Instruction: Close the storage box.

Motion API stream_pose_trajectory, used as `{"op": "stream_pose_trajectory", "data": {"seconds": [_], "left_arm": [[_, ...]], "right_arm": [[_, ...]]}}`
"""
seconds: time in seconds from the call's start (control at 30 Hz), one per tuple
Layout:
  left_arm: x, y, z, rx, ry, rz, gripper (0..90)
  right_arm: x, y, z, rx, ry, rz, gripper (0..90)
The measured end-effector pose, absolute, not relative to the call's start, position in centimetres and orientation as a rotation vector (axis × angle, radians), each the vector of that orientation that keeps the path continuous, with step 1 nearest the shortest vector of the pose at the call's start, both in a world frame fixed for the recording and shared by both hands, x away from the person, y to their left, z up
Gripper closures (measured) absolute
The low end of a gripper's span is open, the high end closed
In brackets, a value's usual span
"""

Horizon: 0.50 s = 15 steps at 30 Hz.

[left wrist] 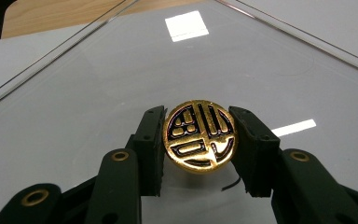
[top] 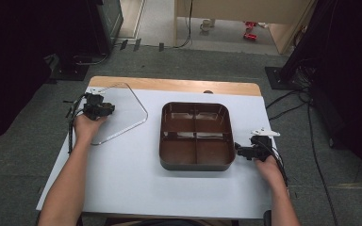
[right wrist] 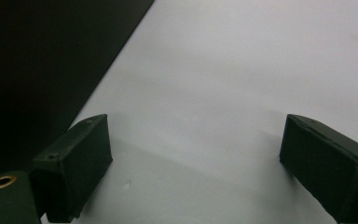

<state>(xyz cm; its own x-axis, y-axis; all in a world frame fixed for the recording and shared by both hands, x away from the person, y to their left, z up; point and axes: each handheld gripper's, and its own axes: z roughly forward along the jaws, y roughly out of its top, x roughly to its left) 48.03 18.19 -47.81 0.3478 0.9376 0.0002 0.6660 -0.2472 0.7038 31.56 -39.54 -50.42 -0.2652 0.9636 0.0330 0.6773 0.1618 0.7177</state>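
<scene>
A clear lid (top: 128, 112) with rounded corners lies flat on the left part of the white table (top: 122, 179). In the left gripper view a round gold knob (left wrist: 200, 136) with a black pattern stands on the lid (left wrist: 121, 70). My left gripper (left wrist: 199, 144) is shut on that knob, one pad pressing each side. In the high view the left gripper (top: 104, 109) sits over the lid's left part. A brown tray (top: 195, 165) with several empty compartments is at the centre. My right gripper (top: 239, 150) rests just off the tray's right wall, open (right wrist: 196, 154), with nothing between its fingers.
The tray's dark outer wall (right wrist: 37, 60) is close on the left in the right gripper view. The table's wooden back edge (top: 169, 84) runs behind the lid. Dark stands and cables (top: 287, 101) lie on the carpet around the table.
</scene>
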Motion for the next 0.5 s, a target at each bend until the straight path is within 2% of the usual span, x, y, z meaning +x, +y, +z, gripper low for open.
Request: {"op": "stream_pose_trajectory", "data": {"seconds": [0.5], "left_arm": [[48.03,17.82,-47.25,2.027,1.391,0.577,59.1]], "right_arm": [[31.57,-39.55,-50.42,1.555,2.011,0.882,8.3]]}}
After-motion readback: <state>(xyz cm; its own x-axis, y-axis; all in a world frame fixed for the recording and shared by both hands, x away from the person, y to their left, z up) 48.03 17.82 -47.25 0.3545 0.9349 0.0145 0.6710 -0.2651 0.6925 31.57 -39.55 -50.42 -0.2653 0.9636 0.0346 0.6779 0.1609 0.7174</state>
